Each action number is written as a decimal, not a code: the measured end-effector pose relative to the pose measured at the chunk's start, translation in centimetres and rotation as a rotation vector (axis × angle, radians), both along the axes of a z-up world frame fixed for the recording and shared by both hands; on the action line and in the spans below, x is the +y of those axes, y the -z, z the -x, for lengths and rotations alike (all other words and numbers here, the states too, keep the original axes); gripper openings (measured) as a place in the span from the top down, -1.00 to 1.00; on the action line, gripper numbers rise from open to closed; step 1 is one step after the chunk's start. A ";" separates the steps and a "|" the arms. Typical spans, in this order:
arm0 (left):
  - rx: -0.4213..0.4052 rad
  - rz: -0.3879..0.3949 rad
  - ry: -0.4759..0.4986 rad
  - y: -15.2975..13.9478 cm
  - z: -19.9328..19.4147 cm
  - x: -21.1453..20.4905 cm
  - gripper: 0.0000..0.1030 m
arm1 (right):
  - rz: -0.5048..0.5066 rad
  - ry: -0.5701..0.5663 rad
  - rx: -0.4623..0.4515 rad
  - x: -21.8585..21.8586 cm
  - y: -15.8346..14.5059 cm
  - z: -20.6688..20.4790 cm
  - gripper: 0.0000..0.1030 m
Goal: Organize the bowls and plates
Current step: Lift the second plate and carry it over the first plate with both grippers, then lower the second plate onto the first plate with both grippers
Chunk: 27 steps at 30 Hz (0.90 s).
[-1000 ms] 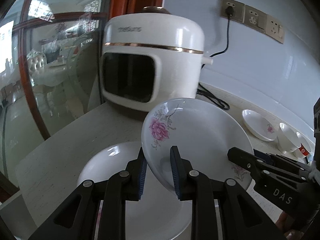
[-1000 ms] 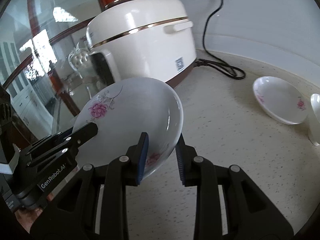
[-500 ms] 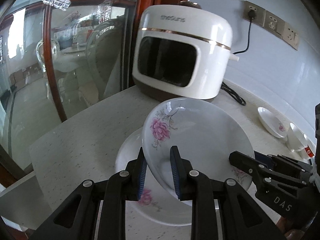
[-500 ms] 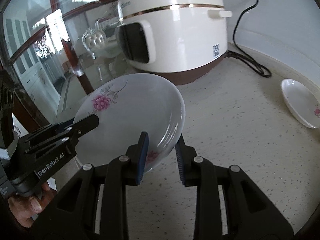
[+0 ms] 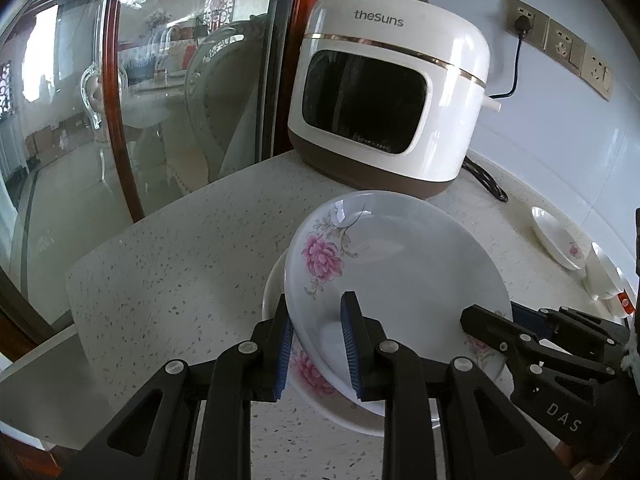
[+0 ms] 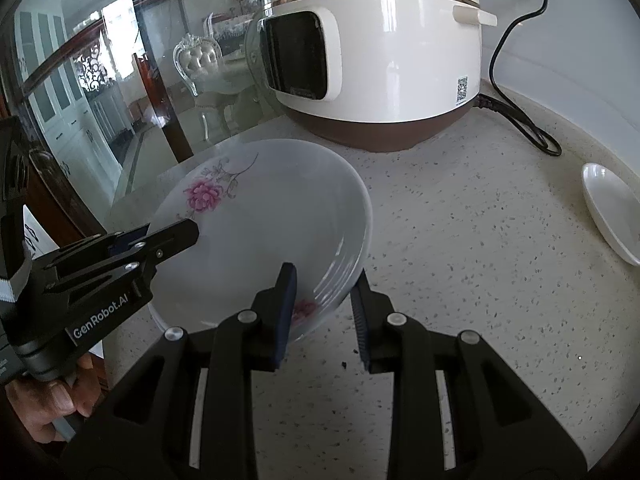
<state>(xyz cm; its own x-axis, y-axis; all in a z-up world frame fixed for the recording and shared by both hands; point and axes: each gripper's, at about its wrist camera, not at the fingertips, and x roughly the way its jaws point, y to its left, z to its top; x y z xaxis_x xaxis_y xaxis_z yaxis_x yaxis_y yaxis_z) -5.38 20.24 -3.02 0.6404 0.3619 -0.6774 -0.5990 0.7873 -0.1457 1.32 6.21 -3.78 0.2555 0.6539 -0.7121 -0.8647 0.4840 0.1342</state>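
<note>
Gripping opposite rims, the left gripper (image 5: 316, 344) and right gripper (image 6: 322, 312) have their jaws clamped on a glossy, round, flower-printed plate (image 5: 396, 276), tilted over another plate (image 5: 276, 292) on the speckled worktop (image 5: 180, 256), in front of the cooker (image 5: 392, 92).

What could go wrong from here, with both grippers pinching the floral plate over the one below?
1. The floral plate hangs tilted above the lower plate; released this way, its low edge could strike and chip.
2. The left gripper and right gripper each hold only the rim, so uneven motion might let the glazed plate slip.
3. The stack sits near the counter edge; a nudge could push it toward the drop.
</note>
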 end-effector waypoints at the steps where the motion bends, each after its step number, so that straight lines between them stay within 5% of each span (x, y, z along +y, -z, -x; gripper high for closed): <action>1: 0.001 -0.001 -0.001 0.0 0.0 0.0 0.51 | 0.001 0.000 0.001 0.1 0.0 0.0 0.41; 20: 0.042 -0.055 -0.006 0.0 -0.1 -0.6 0.45 | 0.001 -0.001 -0.032 0.4 0.0 0.4 0.32; 27: 0.032 -0.045 0.010 0.0 0.5 -0.6 0.44 | -0.036 -0.014 0.063 0.1 0.6 -0.4 0.02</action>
<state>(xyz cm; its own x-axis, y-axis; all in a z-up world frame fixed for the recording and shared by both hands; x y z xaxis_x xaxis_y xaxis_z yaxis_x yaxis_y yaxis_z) -5.85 19.60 -3.04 0.6224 0.3862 -0.6808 -0.5952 0.7984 -0.0912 1.76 6.31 -4.36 0.2019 0.6823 -0.7027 -0.8608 0.4659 0.2050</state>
